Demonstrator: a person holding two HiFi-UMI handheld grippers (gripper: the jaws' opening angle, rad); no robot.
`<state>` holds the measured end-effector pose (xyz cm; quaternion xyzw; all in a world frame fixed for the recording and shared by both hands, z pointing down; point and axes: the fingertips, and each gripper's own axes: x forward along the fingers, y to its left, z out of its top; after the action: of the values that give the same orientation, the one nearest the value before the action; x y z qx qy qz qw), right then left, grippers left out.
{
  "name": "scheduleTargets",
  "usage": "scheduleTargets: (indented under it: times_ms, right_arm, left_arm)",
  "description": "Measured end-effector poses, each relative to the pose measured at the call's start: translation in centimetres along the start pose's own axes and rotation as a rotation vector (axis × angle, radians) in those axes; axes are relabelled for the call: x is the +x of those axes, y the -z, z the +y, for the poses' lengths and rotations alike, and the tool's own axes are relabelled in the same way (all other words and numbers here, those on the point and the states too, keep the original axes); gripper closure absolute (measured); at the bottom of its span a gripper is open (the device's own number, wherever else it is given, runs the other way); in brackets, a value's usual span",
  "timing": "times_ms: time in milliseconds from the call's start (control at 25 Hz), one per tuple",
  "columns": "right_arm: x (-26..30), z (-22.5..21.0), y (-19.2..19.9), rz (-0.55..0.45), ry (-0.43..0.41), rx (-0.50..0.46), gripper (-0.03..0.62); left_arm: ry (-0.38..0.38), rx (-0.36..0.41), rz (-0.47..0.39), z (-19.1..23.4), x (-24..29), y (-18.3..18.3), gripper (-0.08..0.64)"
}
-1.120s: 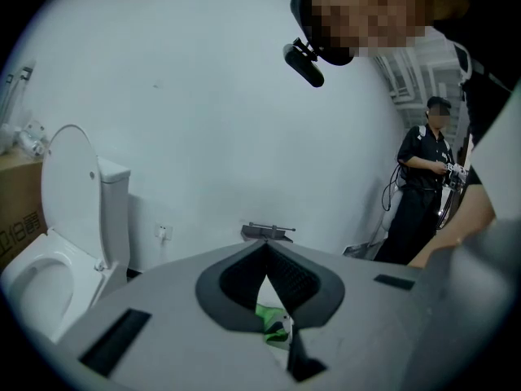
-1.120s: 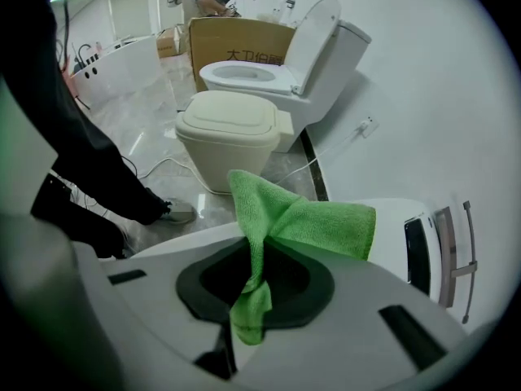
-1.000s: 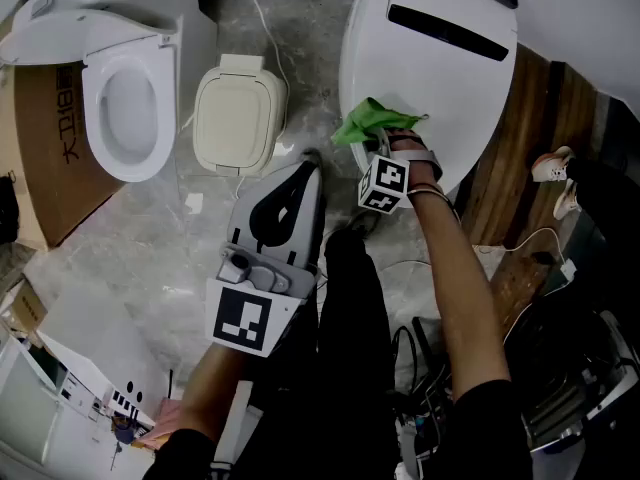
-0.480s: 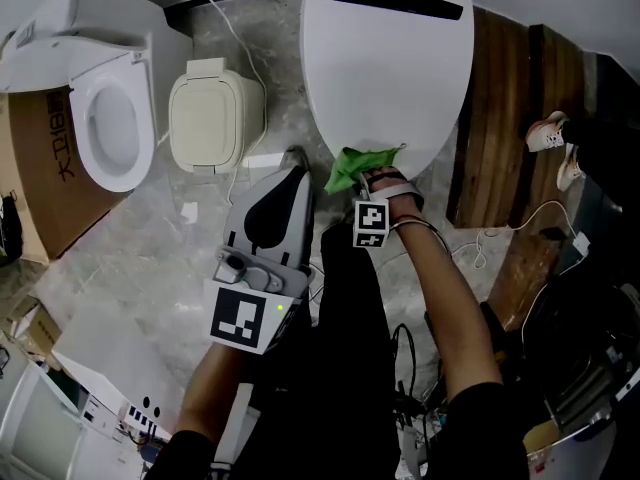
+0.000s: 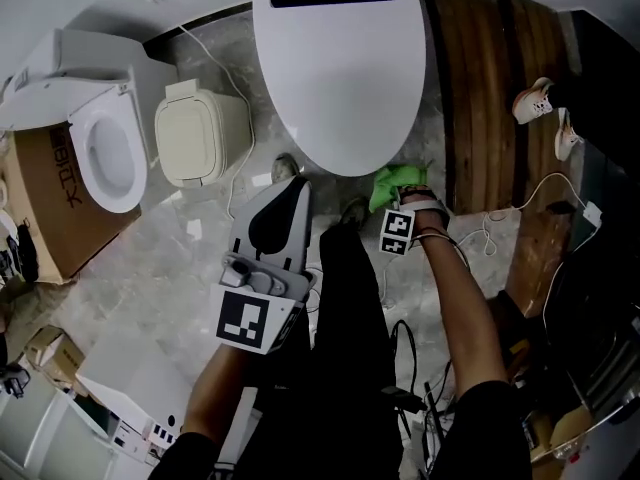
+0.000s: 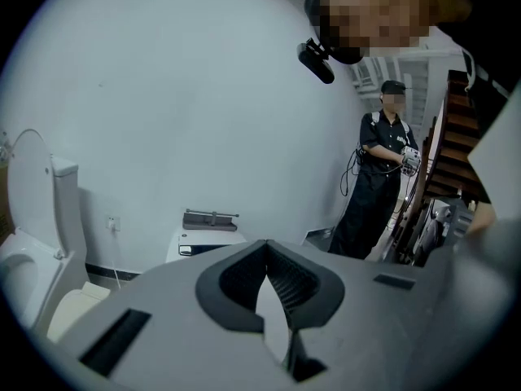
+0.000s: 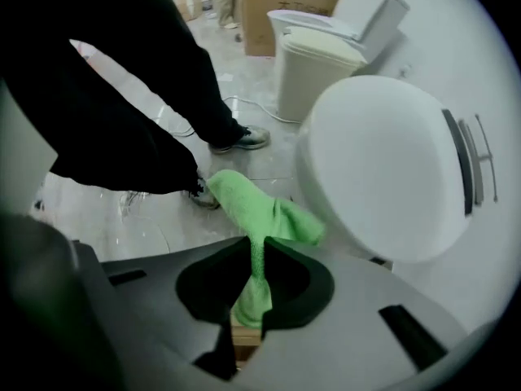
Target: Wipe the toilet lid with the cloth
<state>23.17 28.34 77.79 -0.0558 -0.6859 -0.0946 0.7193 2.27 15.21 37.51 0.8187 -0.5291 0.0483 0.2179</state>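
Right tool [image 7: 259, 243] clamps the cloth [image 7: 244, 202]; left tool [image 6: 267, 271] is closed, empty. Press cloth flat on toilet lid [image 5: 340, 78]; overlap strokes.

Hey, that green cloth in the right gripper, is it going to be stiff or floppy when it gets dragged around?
Probably floppy: the green cloth droops in folds beyond the fingers of the right gripper. Likely light, since one narrow pinch holds it all. It may bunch up when pushed.

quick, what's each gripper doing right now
Left gripper: shut, nothing between its fingers.
Right gripper: shut on the green cloth.
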Motion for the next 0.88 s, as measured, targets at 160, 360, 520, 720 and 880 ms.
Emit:
scheduleTargets:
  times_ms: [160, 360, 520, 720, 880]
  right_arm:
    - [-3.5, -0.1, 3.5, -0.07, 0.059, 0.29, 0.545]
    - [-12.9, -4.2, 4.9, -0.314, 0.149, 0.795, 0.545]
    - [-23.5, -7.9, 5.3, -0.57, 0.219, 1.12, 0.545]
    - [-36.9, -12.3, 5.3, -0.864, 0.312, 1.322, 0.545]
    - [-46.6, -14.0, 5.0, -1.048, 0.363, 1.4, 0.545]
  left_arm:
    - [0.019, 0.025, 0.012, -2.8, -0.2, -0.7, 0.551]
    - [0.032, 0.052, 0.001, -6.3, -0.7, -5.0, 0.551]
    - [0.068, 0.079, -0.038, -9.6, -2.1, -10.3, 0.551]
    - [0.119, 0.159, -0.108, -12.5, -3.5, -17.0, 0.551]
    - [0.118, 0.174, -0.069, -12.9, -5.1, -19.0, 0.551]
